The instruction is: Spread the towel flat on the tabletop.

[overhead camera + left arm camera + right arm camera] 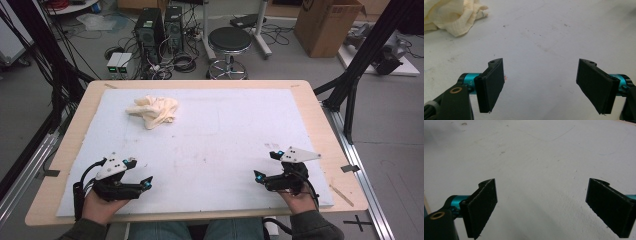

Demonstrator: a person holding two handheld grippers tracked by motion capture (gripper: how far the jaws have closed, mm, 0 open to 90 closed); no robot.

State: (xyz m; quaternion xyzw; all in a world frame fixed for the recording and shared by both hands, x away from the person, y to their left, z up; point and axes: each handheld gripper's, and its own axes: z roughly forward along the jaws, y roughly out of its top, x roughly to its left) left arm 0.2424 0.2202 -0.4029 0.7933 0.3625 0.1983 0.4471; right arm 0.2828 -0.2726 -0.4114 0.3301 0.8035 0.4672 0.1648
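While both grippers, left (141,172) and right (267,165), rest at the counter's (310,107) near edge with fingers wide and empty, the crumpled cloth (154,111) lies untouched, everything left to do.

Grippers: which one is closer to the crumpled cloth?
The left gripper. The cream cloth lies on the far left part of the white mat, up the mat from it; the right gripper sits across the mat.

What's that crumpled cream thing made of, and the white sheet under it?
The cloth looks like soft woven cotton, matt, with a waffle-like texture in its folds. The white sheet seems a matt foam or felt mat, faintly scuffed and speckled; which of them is hard to tell.
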